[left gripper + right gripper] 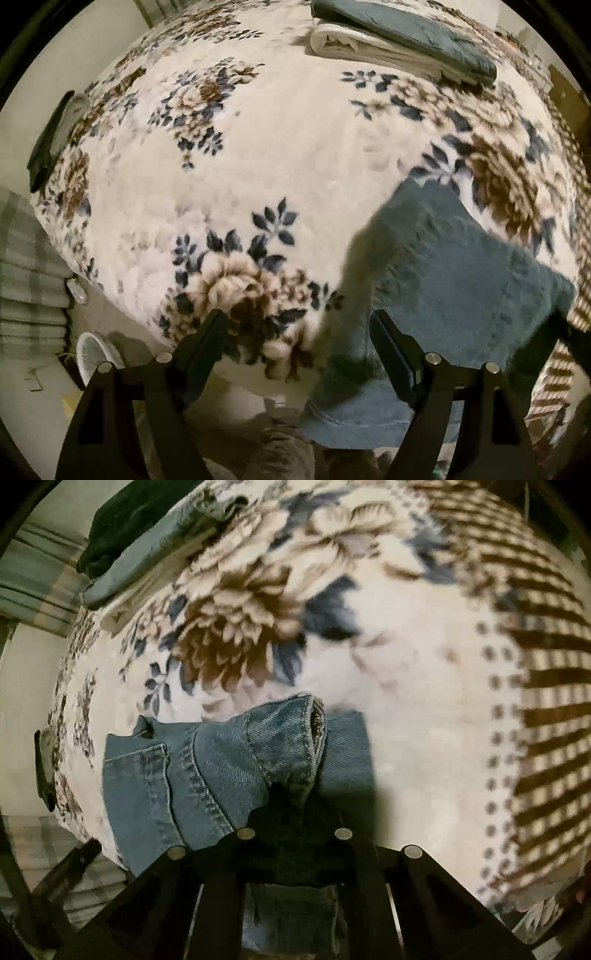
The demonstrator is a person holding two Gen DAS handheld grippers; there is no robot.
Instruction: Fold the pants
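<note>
Blue denim pants [454, 280] lie on a floral blanket [295, 155] covering the bed, at the lower right of the left wrist view, one end hanging over the bed's near edge. My left gripper [299, 325] is open and empty, just left of the pants; its right finger [391, 343] overlaps the denim. In the right wrist view my right gripper [293, 794] is shut on a bunched fold of the pants [236, 760], held just above the blanket [406, 720]. A pocket and seams show on the left part.
A stack of folded clothes, grey-blue on white [402, 40], lies at the bed's far side; it also shows in the right wrist view [147, 550]. A dark flat object [48, 144] sits at the bed's left edge. A white fan [96, 354] stands on the floor below.
</note>
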